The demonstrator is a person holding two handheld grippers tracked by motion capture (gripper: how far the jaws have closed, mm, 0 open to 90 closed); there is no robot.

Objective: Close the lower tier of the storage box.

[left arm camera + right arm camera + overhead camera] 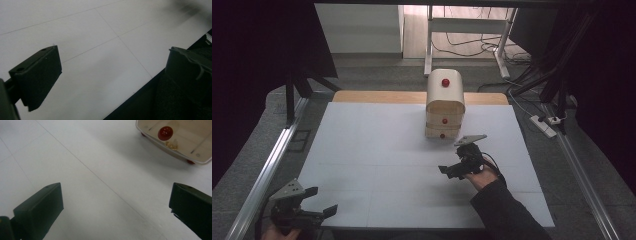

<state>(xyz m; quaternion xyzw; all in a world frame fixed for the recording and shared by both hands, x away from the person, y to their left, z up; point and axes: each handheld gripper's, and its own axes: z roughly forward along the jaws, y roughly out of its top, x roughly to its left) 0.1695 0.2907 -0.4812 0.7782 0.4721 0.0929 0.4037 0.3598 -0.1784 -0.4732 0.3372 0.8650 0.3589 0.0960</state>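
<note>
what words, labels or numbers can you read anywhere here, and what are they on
None: no picture shows readable text.
The cream drawer box has red knobs on its front but no label or number.
The white table top carries thin grid lines and no print.
The left gripper and right gripper are plain black, with no brand mark that can be made out.

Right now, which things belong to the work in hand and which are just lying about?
In the job:
- small drawer chest with red knobs
- right tongs, open, near the chest
- left tongs, open, at the table's near corner

Just lying about:
- power strip on the floor
- desk frame behind the table
</note>
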